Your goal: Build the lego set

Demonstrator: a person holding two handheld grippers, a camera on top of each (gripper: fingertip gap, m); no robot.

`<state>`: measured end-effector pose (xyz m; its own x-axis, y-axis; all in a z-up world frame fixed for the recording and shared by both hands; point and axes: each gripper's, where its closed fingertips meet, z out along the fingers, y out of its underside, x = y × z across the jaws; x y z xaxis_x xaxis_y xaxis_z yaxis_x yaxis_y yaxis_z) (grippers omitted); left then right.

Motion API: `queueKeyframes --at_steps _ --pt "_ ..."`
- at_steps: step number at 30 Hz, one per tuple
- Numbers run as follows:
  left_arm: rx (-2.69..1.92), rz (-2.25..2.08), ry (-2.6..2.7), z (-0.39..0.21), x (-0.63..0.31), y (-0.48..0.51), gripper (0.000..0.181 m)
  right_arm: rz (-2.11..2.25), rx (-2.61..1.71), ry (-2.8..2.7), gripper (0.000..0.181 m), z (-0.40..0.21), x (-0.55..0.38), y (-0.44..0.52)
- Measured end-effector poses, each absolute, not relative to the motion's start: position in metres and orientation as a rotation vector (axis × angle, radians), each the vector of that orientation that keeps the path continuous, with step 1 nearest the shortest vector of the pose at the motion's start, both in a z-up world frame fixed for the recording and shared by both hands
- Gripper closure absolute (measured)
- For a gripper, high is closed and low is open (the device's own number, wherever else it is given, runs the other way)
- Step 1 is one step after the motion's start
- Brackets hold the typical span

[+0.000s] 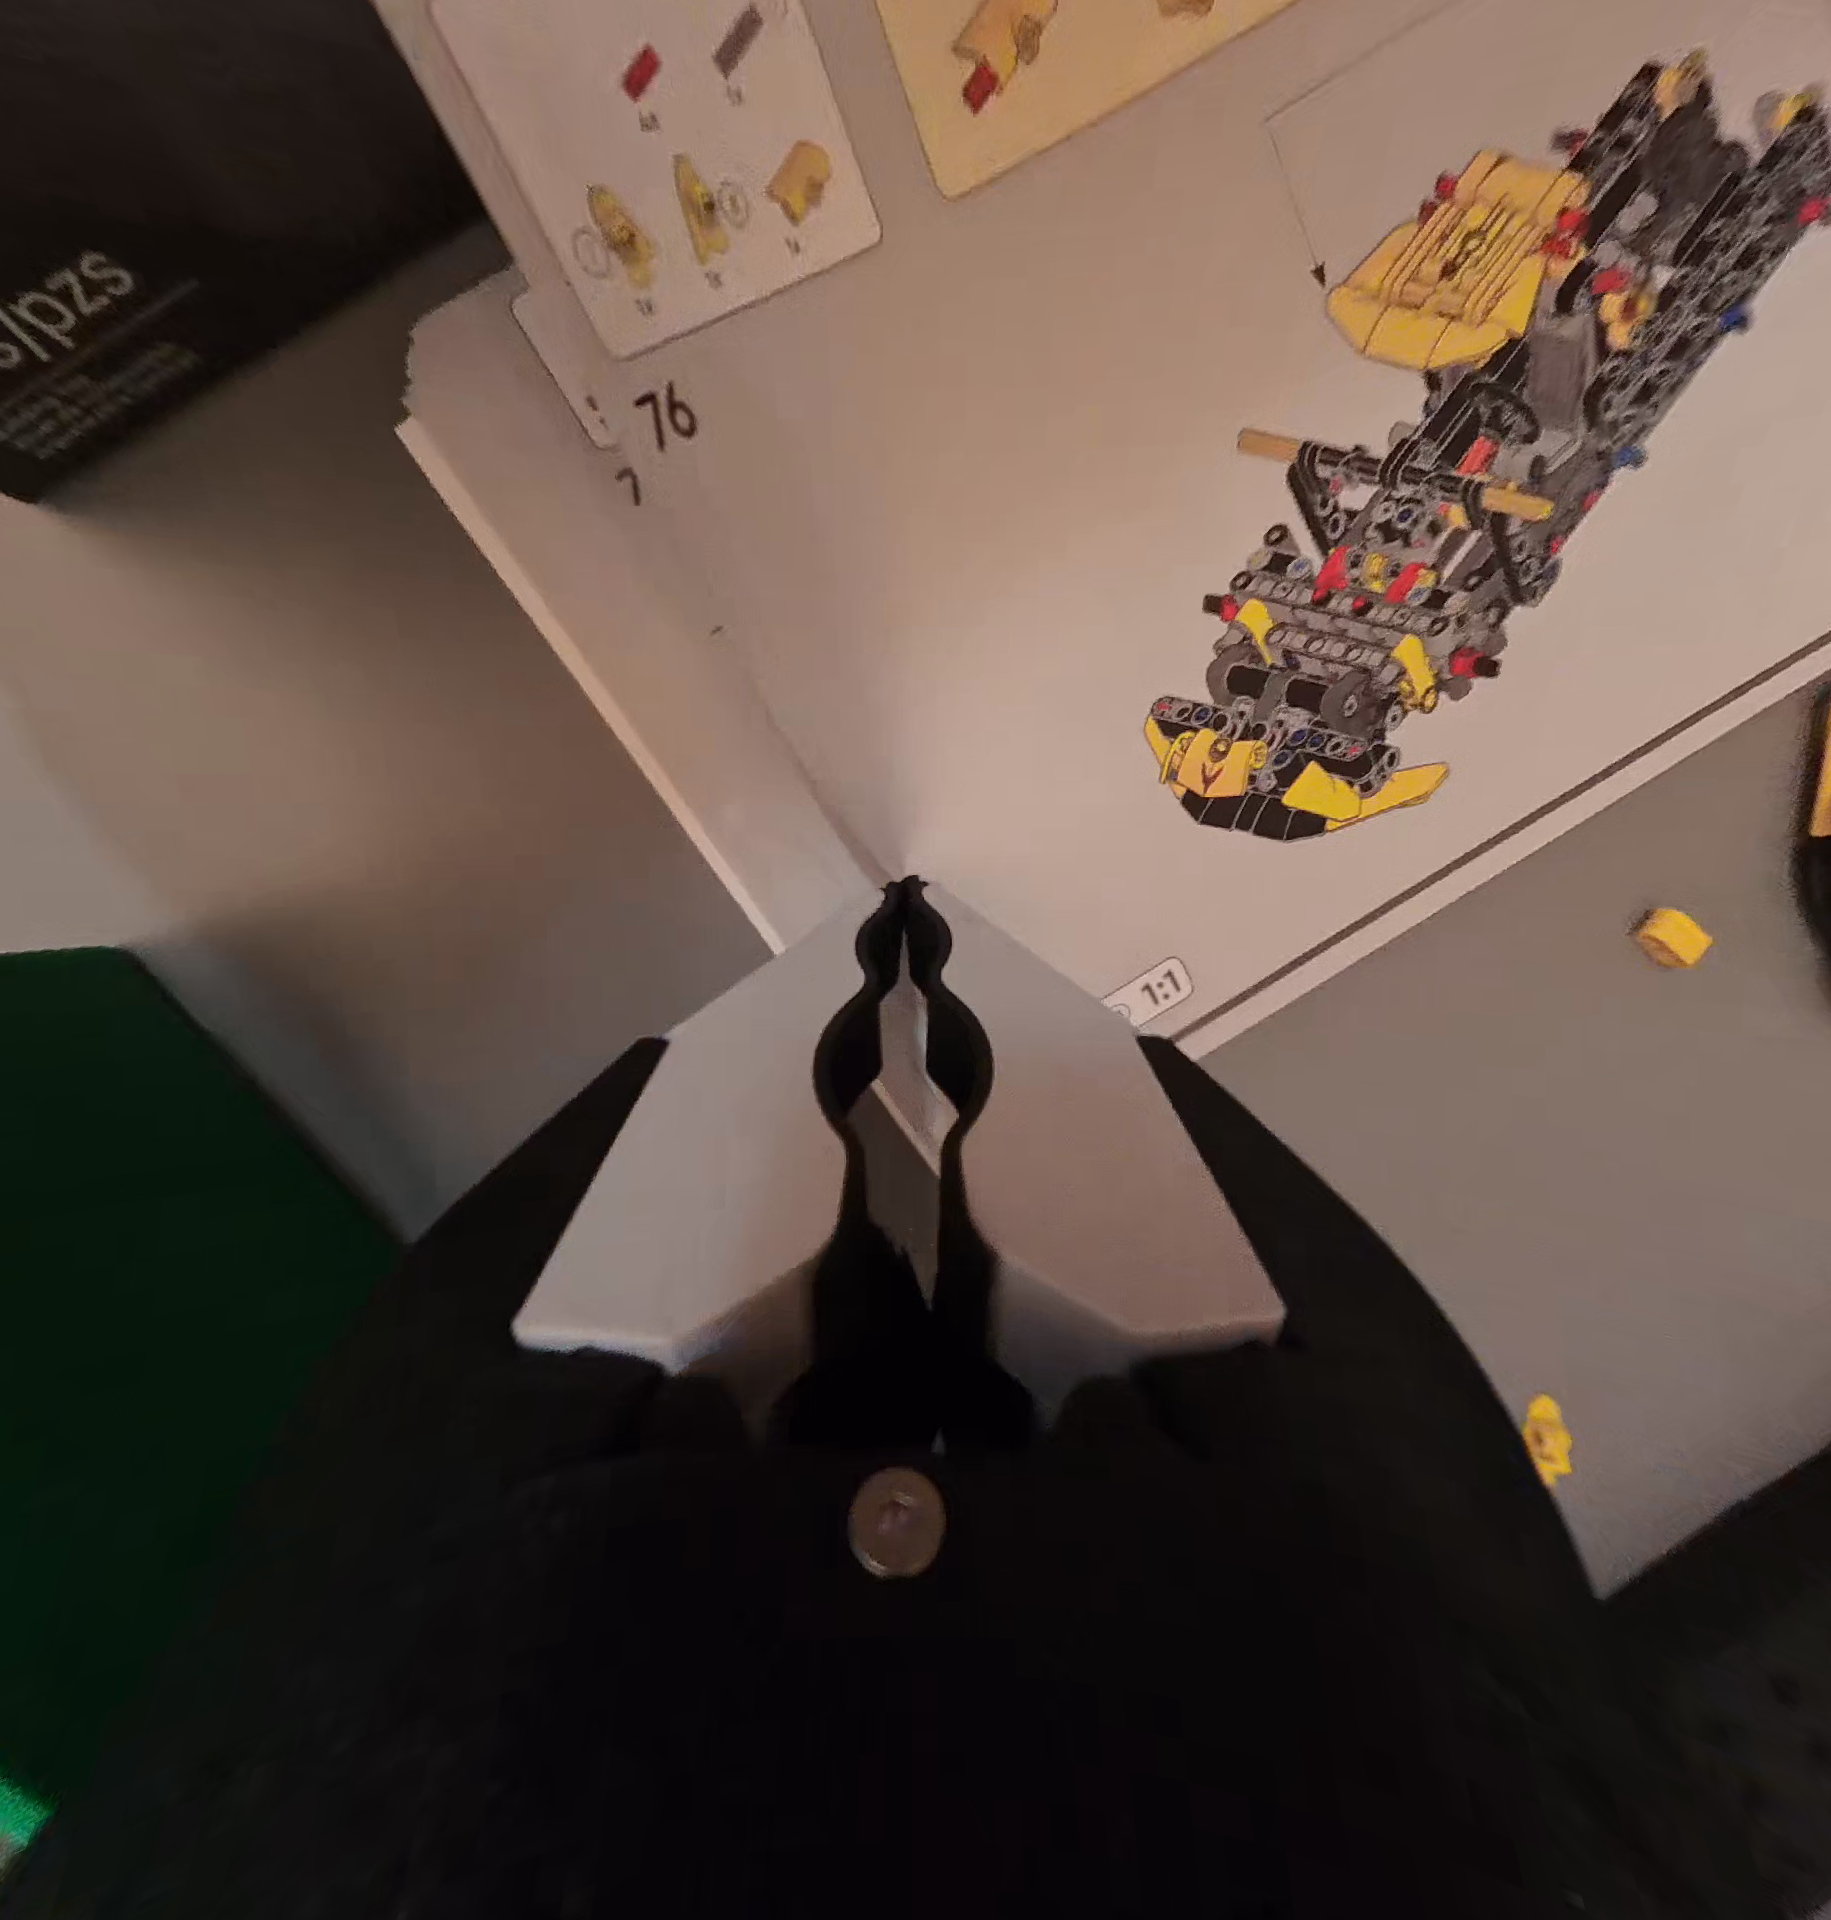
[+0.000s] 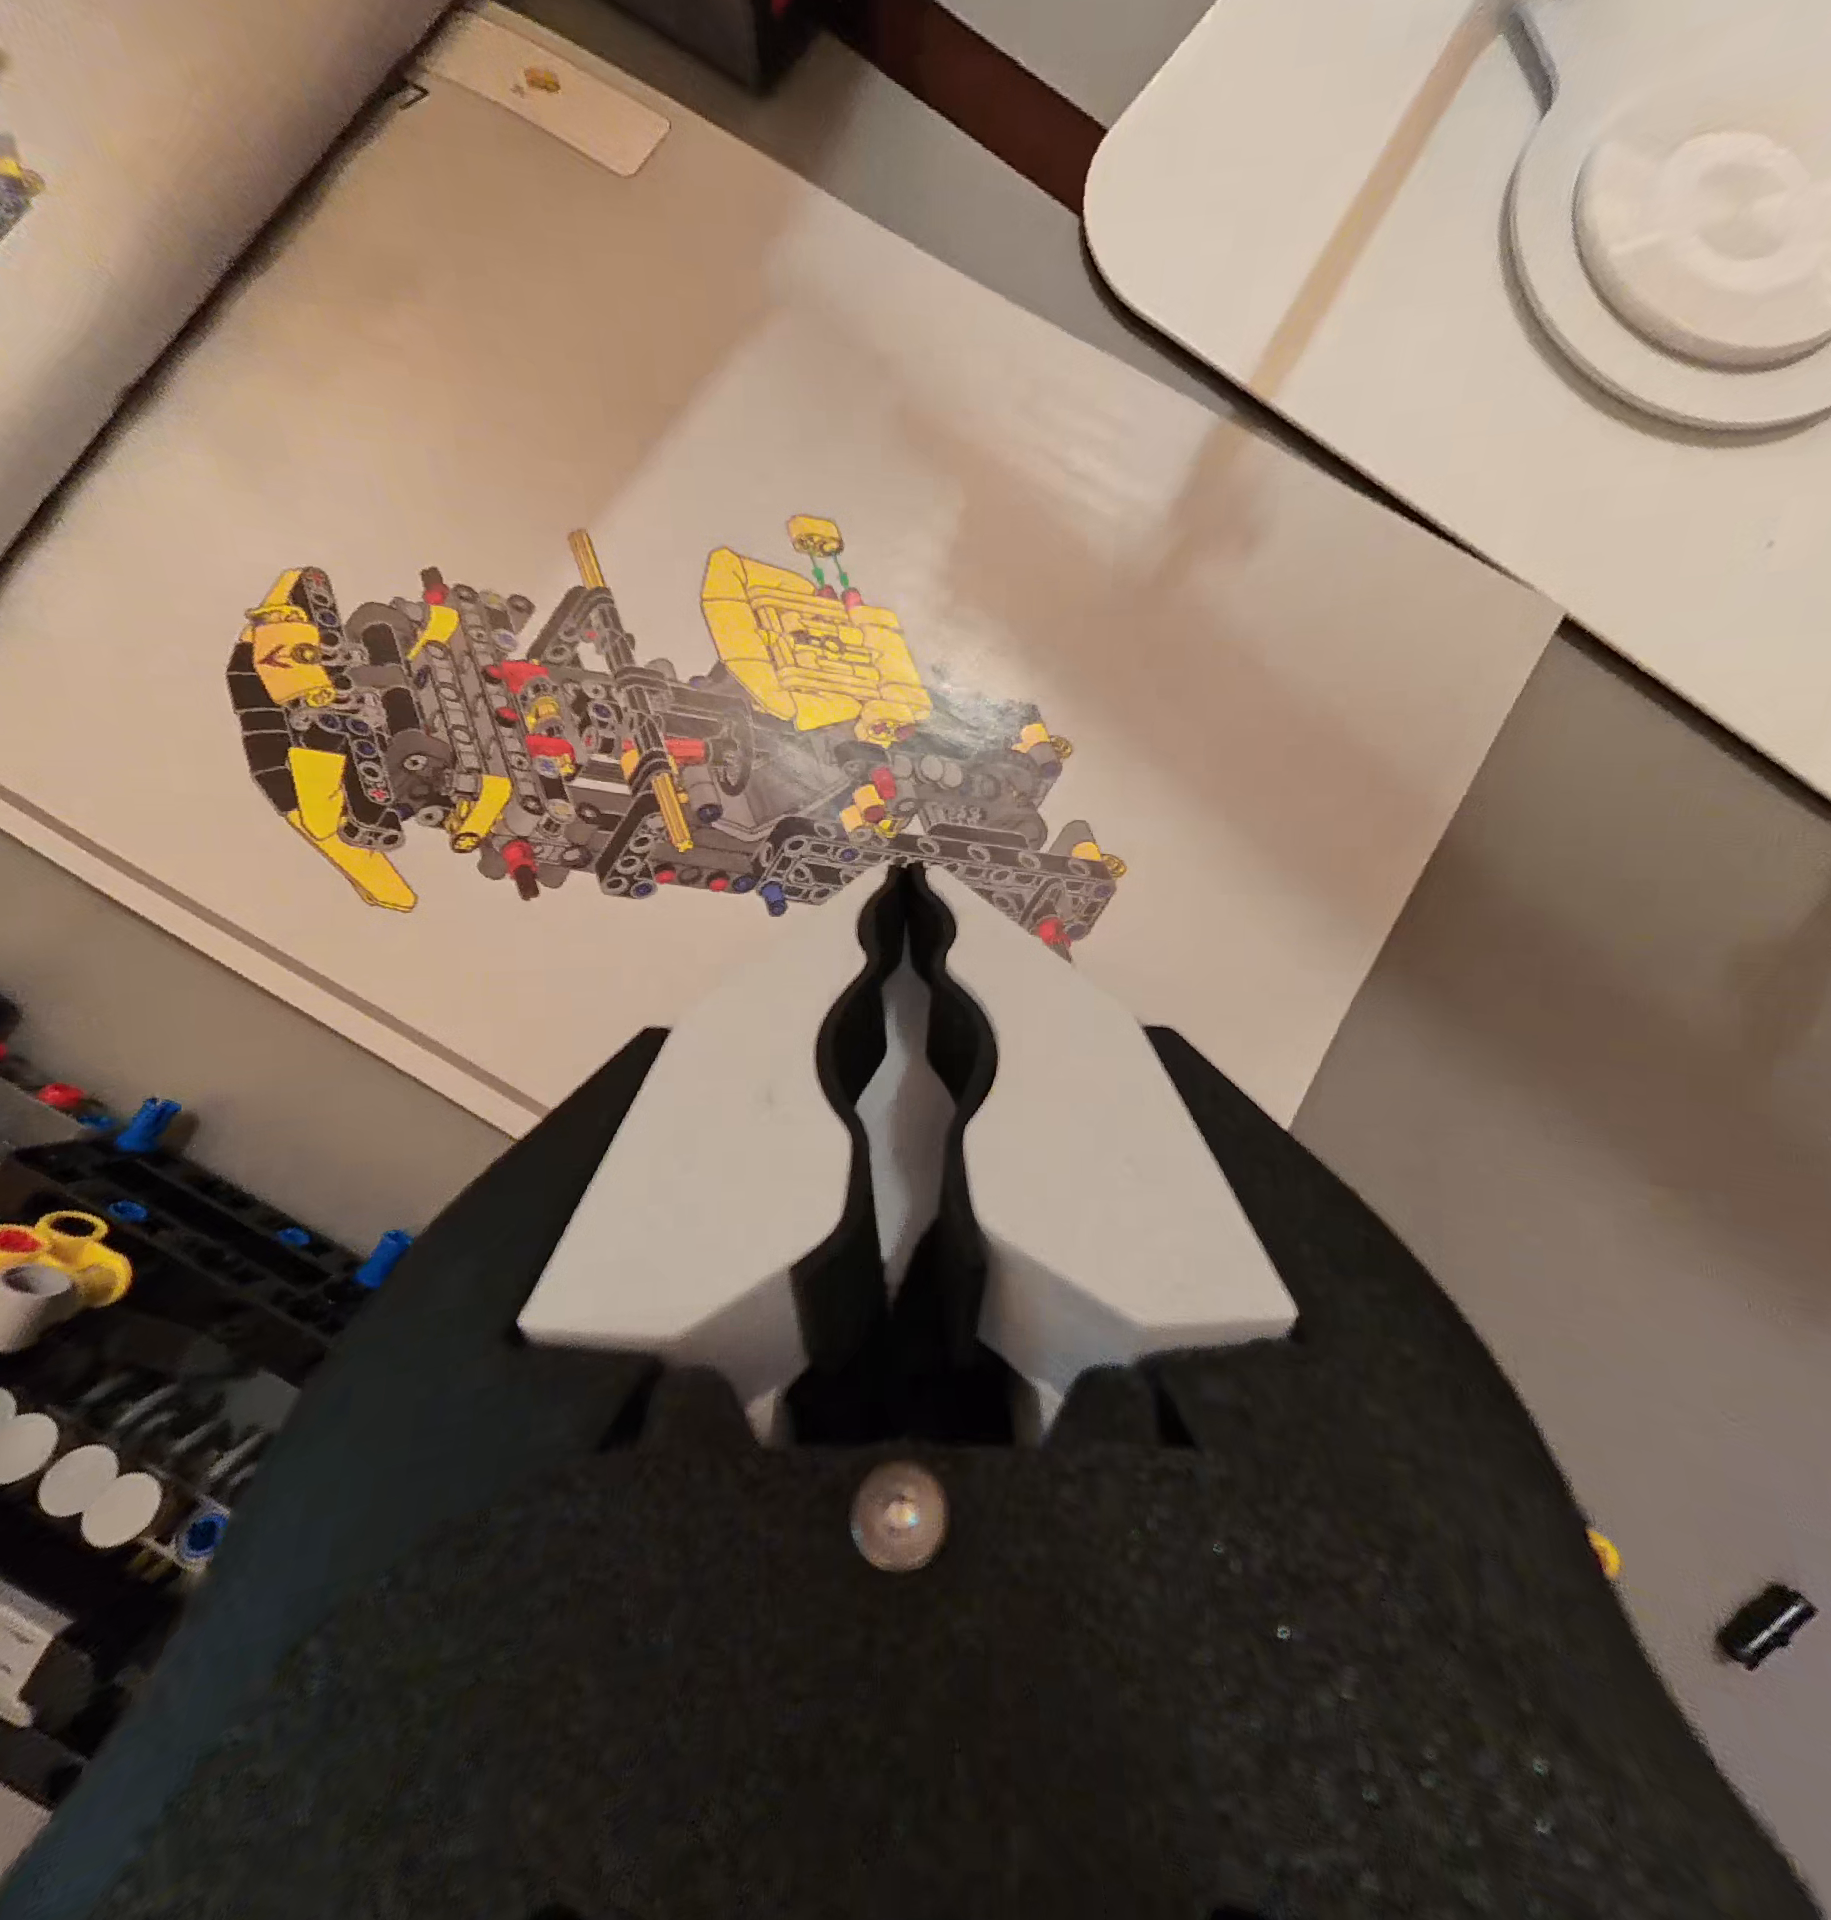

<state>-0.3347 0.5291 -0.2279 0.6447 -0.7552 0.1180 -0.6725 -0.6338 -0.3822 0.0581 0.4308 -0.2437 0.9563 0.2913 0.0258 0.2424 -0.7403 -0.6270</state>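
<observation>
Hovering tongs point(image 2: 907, 878) closed, instruction booklet point(image 2: 890, 468) below

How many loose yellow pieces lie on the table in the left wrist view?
2: one yellow piece just below the instruction booklet edge, another yellow piece nearer the camera at right. More may be hidden behind the gripper.

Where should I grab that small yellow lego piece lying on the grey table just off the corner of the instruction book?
Take the small yellow piece across its two short flat sides, coming straight down from above. It lies loose and alone on the table, clear of the instruction book. The left gripper is shut, so open its fingers first. Blur hides finer shape.
</observation>
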Motion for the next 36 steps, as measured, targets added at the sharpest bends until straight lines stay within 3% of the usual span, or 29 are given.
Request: queueKeyframes --at_steps 1,7,12,17,23,29,36 --pt "-2.554 -0.324 1.177 -0.229 -0.335 0.528 0.181 0.093 -2.437 -0.368 0.181 -0.244 0.058 0.431" --pt "-2.524 -0.102 1.304 -0.236 -0.334 0.523 0.181 0.085 -2.513 -0.549 0.181 -0.239 0.046 0.432" --pt "-2.539 -0.116 1.300 -0.241 -0.334 0.518 0.181 0.499 -1.971 -1.114 0.181 -0.171 -0.076 0.443" --pt "-2.550 -0.072 1.298 -0.244 -0.337 0.519 0.181 0.781 -1.911 -1.400 0.181 -0.201 -0.145 0.437" --pt "-2.579 -0.030 1.234 -0.241 -0.344 0.519 0.176 0.686 -1.973 -1.492 0.181 -0.240 -0.149 0.440" --pt "-2.330 -0.208 1.060 -0.172 -0.294 0.526 0.175 0.683 -1.975 -1.459 0.181 -0.240 -0.150 0.440" --pt "-2.420 -0.191 0.952 -0.240 -0.303 0.542 0.181 0.842 -2.004 -1.366 0.181 -0.233 -0.154 0.438"
